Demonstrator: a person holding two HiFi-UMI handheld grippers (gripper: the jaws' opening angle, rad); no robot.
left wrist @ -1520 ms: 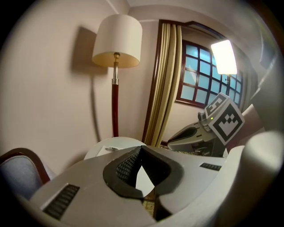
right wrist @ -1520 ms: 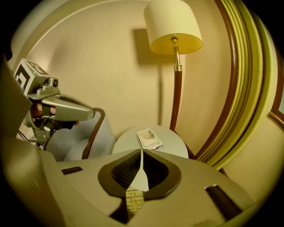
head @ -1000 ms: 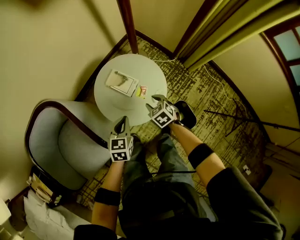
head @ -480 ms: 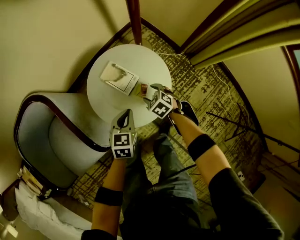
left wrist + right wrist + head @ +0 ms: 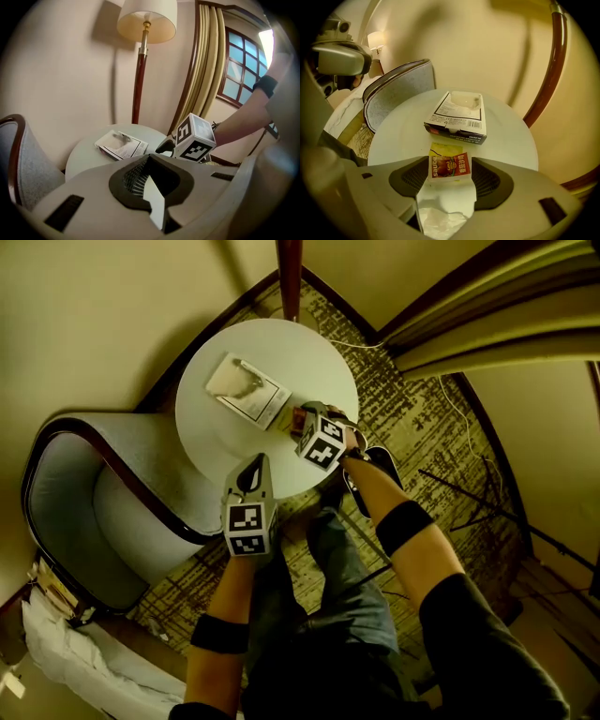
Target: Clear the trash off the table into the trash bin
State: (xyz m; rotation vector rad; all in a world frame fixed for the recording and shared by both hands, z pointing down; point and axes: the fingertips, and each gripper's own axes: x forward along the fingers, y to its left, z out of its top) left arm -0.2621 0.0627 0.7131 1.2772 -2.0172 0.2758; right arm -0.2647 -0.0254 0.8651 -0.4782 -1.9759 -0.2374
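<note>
Cream walls close in a corner with a patterned carpet [image 5: 412, 427], heavy curtains [image 5: 487, 324] on the far right, and a floor lamp [image 5: 146, 18] whose red-brown pole rises behind a round white tabletop [image 5: 309, 362]. A grey armchair [image 5: 103, 512] with a dark wooden frame stands at the tabletop's left.

A flat white box [image 5: 247, 390] with a black edge and a barcode lies on the far left part of the tabletop. Just beside its near right corner lies a red and yellow sauce packet [image 5: 449, 164], flat on the surface; whether packet and box touch cannot be told.

The right tongs [image 5: 309, 418] point steeply down over that packet. Their jaws have just been opening and now stand spread wide, one on each side of the packet, with no pad pressing on it. Closer to the camera, between the same jaws, a crumpled white scrap [image 5: 440, 225] lies on the tabletop.

The left tongs [image 5: 251, 468] hang over the near edge of the tabletop, tilted down toward the box. Their jaws are pressed together with nothing between them. From the left gripper view, the marker cube of the right tongs shows just beyond the closed tips, to the right of the box.
</note>
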